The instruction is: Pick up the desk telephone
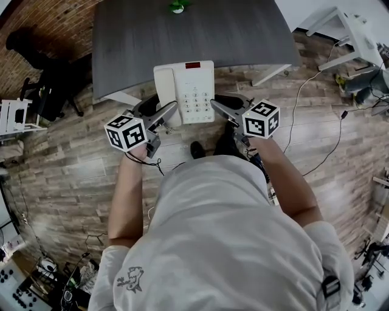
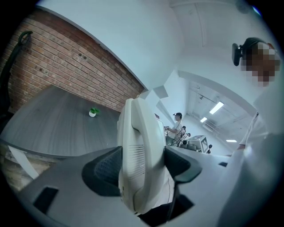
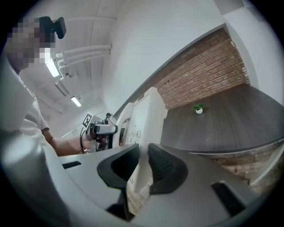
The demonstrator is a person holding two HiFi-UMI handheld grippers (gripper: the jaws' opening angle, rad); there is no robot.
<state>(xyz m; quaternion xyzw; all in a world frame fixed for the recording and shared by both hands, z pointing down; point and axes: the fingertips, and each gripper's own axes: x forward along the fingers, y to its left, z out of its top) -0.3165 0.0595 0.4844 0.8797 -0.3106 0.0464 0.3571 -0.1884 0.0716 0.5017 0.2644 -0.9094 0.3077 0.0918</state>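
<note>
Head view: the desk telephone (image 1: 185, 91) sits at 12 o'clock from the person's chest. It is off the desk (image 1: 182, 33) and mostly over the wooden floor, its top edge overlapping the desk's near rim. The left gripper (image 1: 172, 109) clamps its 9 o'clock side and the right gripper (image 1: 214, 104) its 3 o'clock side. The lift looks done to me, and what remains is only to keep both grips firm. Count: one telephone, two grippers, two marker cubes, one desk, and one potted plant (image 1: 177, 6) at 12 o'clock on the far desk edge.

Left gripper view: the jaws stand wide and press on the handset side of the telephone (image 2: 137, 150), which stands upright between them. The desk lies away at 9 o'clock, with the one plant (image 2: 92, 112) on it.

Right gripper view: the jaws stand narrow, pinched on the telephone's thin edge (image 3: 144, 119). The keypad faces 9 o'clock, where the other gripper (image 3: 100, 129) shows. The plant (image 3: 199, 108) is at 2 o'clock.
</note>
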